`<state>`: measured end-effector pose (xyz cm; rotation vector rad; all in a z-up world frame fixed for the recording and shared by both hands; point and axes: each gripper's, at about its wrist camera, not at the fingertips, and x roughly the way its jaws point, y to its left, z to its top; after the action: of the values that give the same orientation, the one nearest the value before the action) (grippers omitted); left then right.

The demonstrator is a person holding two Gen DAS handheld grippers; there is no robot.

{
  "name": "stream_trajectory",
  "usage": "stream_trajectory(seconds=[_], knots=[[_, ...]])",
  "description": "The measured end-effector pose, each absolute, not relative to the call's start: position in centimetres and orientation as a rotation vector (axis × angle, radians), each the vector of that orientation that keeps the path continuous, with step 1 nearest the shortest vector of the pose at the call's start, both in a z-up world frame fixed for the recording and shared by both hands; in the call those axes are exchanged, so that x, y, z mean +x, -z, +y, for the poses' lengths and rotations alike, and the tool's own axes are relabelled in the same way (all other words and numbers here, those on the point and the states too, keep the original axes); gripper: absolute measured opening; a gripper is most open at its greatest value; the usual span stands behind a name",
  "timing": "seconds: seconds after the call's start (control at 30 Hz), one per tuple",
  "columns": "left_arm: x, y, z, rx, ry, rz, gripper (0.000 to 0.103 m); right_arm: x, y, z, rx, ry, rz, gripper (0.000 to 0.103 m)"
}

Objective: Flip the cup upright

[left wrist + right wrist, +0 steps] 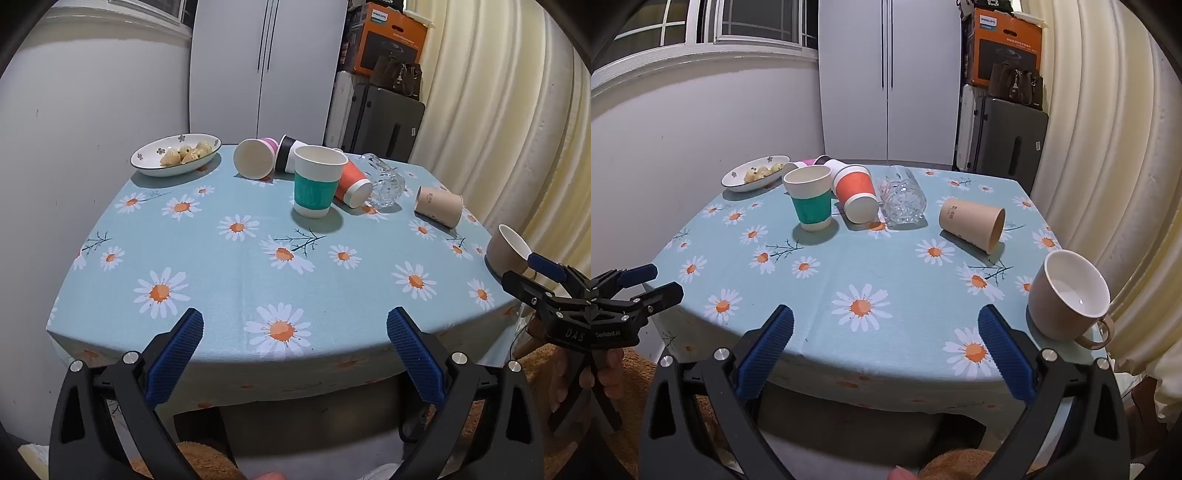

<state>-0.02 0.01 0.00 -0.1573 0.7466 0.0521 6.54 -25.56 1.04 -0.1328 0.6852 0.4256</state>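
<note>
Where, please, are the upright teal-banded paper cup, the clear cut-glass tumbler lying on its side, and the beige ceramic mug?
Upright teal-banded paper cup [810, 204]: right wrist view, on its teal band.
Clear cut-glass tumbler [902, 197]: right wrist view, on its patterned side wall.
Beige ceramic mug [1057, 310]: right wrist view, on its outer wall.

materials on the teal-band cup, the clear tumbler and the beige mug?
Teal-band cup: looks like paper, matte white wall with a ribbed teal sleeve. Clear tumbler: likely cut glass, though moulded plastic is possible; transparent, faceted, glinting. Beige mug: probably glazed ceramic, with a thick wall and a glossy white inside showing a highlight.
</note>
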Motion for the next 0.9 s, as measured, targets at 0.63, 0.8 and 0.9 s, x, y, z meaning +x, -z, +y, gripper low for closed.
stream_trajectory(seconds=[0.63, 0.8, 0.9], knots=[[-0.04, 0.19, 0.69, -0.164, -0.061, 0.749, 0.097, 6.64, -0.83, -25.24, -0.142, -0.432, 0.686, 0.099], [0.23, 0.17, 0.57, -0.164, -0.07, 0.754, 0.097, 6.56, -0.92, -25.33, -0.131, -0.432, 0.682, 0.099], [0.18, 0.13, 0.66, -0.166, -0.075, 0.753, 0.097, 6.54, -1.03, -25.49, -0.125, -0.436, 0.682, 0.099]])
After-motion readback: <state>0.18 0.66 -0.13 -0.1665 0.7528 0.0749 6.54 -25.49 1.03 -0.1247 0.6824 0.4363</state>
